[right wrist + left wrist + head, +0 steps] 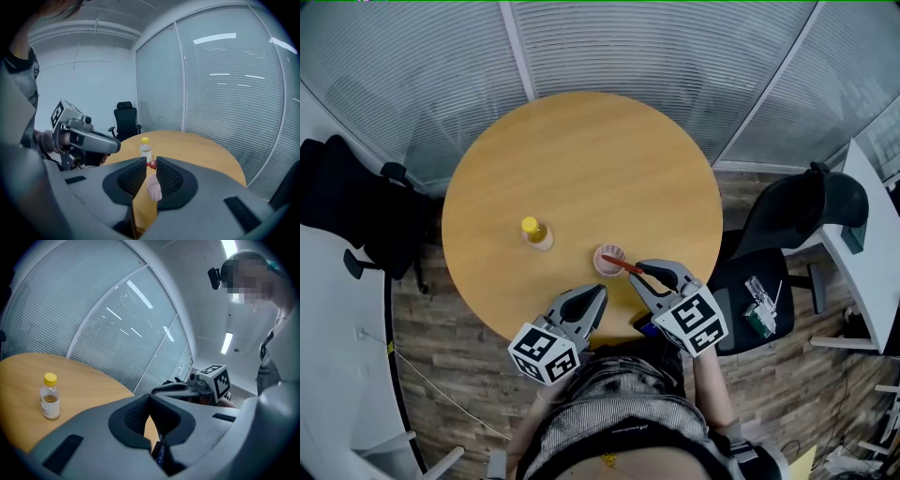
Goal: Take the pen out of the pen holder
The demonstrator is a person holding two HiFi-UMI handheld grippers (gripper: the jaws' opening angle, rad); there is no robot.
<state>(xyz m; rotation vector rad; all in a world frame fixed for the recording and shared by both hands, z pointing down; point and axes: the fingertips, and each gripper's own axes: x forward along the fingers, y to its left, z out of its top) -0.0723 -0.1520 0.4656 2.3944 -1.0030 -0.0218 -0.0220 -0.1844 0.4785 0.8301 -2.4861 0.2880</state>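
Observation:
A small pink pen holder (602, 268) stands on the round wooden table (581, 159) near its front edge. A red pen (623, 265) leans out of it to the right. My right gripper (642, 273) is shut on the pen's outer end. In the right gripper view the pen's red tip (151, 164) shows between the narrow jaws of that gripper (151, 171), above the pink holder (153, 187). My left gripper (598, 293) hovers over the table's front edge, left of the holder, shut and empty; its pads (136, 414) nearly meet.
A small bottle with a yellow cap (536, 233) (49, 397) (146, 150) stands left of the holder. Black office chairs sit at the left (356, 211) and the right (797, 220). A white desk (862, 234) is at far right. Glass walls with blinds ring the far side.

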